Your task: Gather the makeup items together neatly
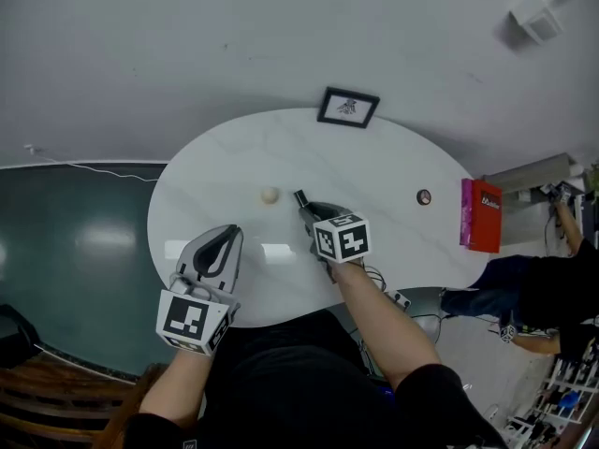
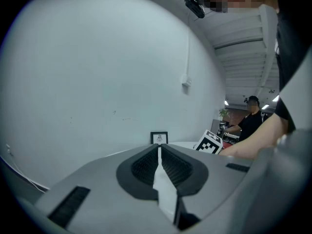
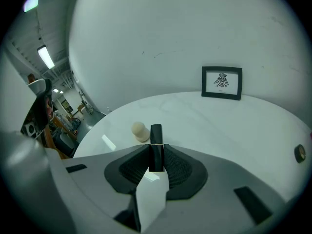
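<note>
Floor: a dark green floor (image 1: 75, 241) lies at the far left of the head view, beside the table.
Table: a white oval table (image 1: 374, 162) with a faint marble pattern stands against a pale wall (image 1: 234, 36).
Left gripper: the left gripper (image 1: 229, 233) is over the near left edge of the table. In its own view the two jaws are pressed together and nothing is between them. It points across the table toward the wall.
Beige ball: a small beige ball (image 1: 270, 195) sits on the table, ahead of the left gripper and to its right. It stands alone and touches nothing else.
Right gripper: the right gripper (image 3: 156, 149) is near the middle of the table and is tilted down. Its jaws are closed on the lipstick, with only a narrow gap that the tube fills.
Lipstick: a black lipstick (image 3: 156, 139) stands upright between the pads, and its top end sticks out past the jaw tips. It is just to the right of the beige ball. Whether it touches the table cannot be told.
Picture frame: a black picture frame (image 1: 348, 108) stands at the far edge of the table against the wall.
Small round thing: a small round thing (image 1: 424, 196) lies on the right part of the table, well apart from the ball and the lipstick.
Red box: a red box (image 1: 481, 215) stands upright at the right end of the table.
Person: another person (image 1: 547, 293) in dark clothes is beyond the right end of the table.
</note>
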A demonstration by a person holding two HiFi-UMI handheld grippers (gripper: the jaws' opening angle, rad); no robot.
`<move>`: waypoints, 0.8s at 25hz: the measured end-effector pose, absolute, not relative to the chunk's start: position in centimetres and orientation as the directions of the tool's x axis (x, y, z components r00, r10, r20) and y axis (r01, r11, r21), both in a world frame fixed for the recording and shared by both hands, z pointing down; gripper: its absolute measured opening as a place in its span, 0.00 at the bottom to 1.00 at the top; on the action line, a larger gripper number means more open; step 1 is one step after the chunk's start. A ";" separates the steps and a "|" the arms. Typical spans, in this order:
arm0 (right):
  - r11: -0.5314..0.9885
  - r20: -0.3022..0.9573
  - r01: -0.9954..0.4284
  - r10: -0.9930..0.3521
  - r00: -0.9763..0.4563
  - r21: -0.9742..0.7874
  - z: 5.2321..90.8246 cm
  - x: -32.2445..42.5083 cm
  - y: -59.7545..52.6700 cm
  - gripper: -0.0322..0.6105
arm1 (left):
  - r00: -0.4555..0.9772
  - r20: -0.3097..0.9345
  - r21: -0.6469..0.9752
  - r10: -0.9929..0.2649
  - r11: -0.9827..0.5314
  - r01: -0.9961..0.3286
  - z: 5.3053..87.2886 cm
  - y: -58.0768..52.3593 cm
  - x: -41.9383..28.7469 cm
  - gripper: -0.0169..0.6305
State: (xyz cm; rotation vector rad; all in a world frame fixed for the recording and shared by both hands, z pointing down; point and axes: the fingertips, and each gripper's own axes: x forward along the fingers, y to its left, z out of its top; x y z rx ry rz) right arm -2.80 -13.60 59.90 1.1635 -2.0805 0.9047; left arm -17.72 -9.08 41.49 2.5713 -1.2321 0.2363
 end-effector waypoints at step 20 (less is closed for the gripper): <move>0.263 0.796 -0.925 -0.476 -0.373 -0.276 64.5 -1.3 -17.1 0.29 | 0.564 0.318 0.219 -0.762 -0.520 -0.826 43.9 -11.3 -17.7 0.07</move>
